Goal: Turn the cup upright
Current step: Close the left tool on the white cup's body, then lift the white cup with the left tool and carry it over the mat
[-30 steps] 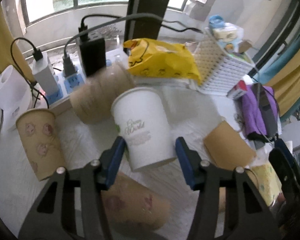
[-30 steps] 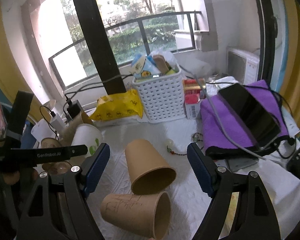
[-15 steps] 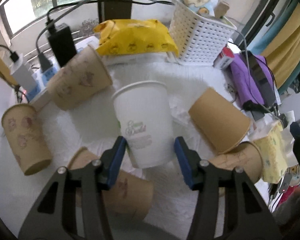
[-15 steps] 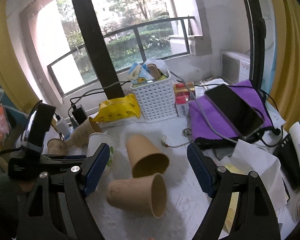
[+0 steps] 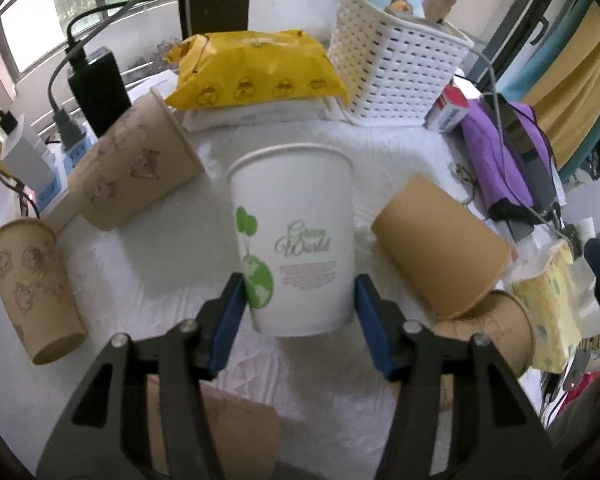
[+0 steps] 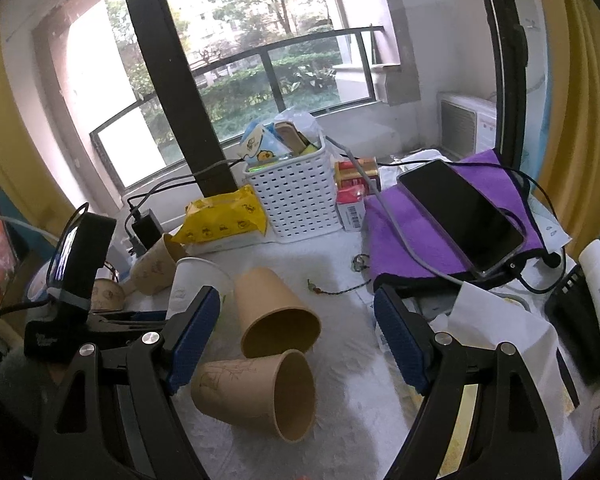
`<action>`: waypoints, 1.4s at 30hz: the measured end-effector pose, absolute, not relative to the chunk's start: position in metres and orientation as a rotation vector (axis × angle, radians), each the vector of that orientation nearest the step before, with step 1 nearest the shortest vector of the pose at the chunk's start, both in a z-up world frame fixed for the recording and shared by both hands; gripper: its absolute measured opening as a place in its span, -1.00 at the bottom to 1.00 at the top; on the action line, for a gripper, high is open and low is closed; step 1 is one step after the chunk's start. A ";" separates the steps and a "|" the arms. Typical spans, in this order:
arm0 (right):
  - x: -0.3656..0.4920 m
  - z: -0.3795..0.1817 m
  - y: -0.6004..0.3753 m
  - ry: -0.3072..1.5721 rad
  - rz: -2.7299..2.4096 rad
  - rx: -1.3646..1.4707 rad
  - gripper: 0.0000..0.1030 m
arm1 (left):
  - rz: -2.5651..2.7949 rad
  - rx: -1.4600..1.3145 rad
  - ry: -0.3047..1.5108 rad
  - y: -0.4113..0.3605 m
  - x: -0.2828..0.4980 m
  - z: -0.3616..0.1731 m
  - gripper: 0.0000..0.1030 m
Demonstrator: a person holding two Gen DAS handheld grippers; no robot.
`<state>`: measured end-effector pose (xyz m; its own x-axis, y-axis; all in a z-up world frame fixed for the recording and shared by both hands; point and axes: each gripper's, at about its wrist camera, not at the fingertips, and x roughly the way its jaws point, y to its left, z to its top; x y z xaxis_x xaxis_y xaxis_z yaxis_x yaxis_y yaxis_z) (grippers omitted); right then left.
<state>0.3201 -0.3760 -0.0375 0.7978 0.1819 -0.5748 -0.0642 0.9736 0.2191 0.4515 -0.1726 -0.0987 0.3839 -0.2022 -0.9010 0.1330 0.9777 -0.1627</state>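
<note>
**White cup upright, several brown cups still down**

Between the blue pads of the left hand-held gripper [image 5: 298,312], the white "Green World" paper cup [image 5: 294,236] stands rim-up near the middle of the white-covered bench [image 5: 380,400]. Its printing reads the right way up, so for this cup the flip looks done. Whether its base rests on the bench or hangs just above it cannot be told from the left wrist view.

The left hand-held gripper is spread about as wide as the cup's lower part. Its pads sit against or just beside the cup's sides, and I cannot tell whether they squeeze it or have let go.

The right hand-held gripper [image 6: 298,332] is released, jaws wide apart, holding nothing. It hovers over two brown cups: a plain brown cup [image 6: 274,310] tipped over and a sketched brown cup [image 6: 260,394] lying on its side, the two touching.

Two more patterned cups lie tipped at the left, one [image 5: 134,168] near the yellow packet [image 5: 256,68] and another [image 5: 30,292] at the bench's left edge. Judging by this, more flips are left.
</note>
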 end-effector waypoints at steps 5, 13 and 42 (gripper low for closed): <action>0.308 -0.028 -0.371 0.616 0.130 0.180 0.60 | -0.251 -0.078 1.110 -0.171 0.433 -0.077 0.08; 0.280 -0.010 -0.355 0.583 0.133 0.164 0.60 | -0.315 -0.067 0.979 -0.162 0.378 -0.030 0.09; 0.153 -0.021 -0.214 0.635 0.340 0.036 0.60 | -0.330 -0.152 0.795 -0.041 0.161 -0.047 0.09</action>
